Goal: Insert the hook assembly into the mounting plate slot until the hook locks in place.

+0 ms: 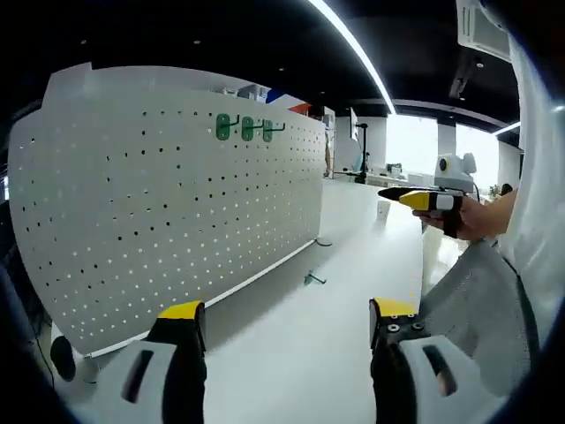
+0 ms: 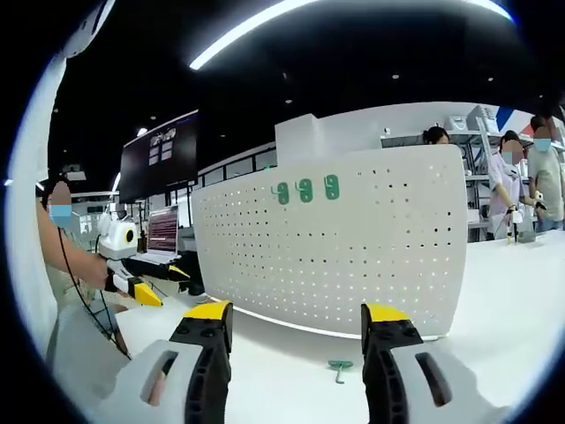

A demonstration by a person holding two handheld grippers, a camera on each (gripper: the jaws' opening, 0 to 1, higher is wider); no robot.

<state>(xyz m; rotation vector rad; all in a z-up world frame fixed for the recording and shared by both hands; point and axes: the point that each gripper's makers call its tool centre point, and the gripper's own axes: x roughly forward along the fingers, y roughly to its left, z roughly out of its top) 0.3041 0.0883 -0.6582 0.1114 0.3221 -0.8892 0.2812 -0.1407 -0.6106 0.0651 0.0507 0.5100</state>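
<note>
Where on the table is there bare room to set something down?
Bare white table runs between the pegboard base and both open grippers. Only a loose green hook lies there, near the board. The pegboard is mostly bare; three green hooks crowd its top.

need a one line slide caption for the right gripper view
Open right claw faces a white pegboard carrying three green hooks, with a loose green hook lying on the table.
</note>
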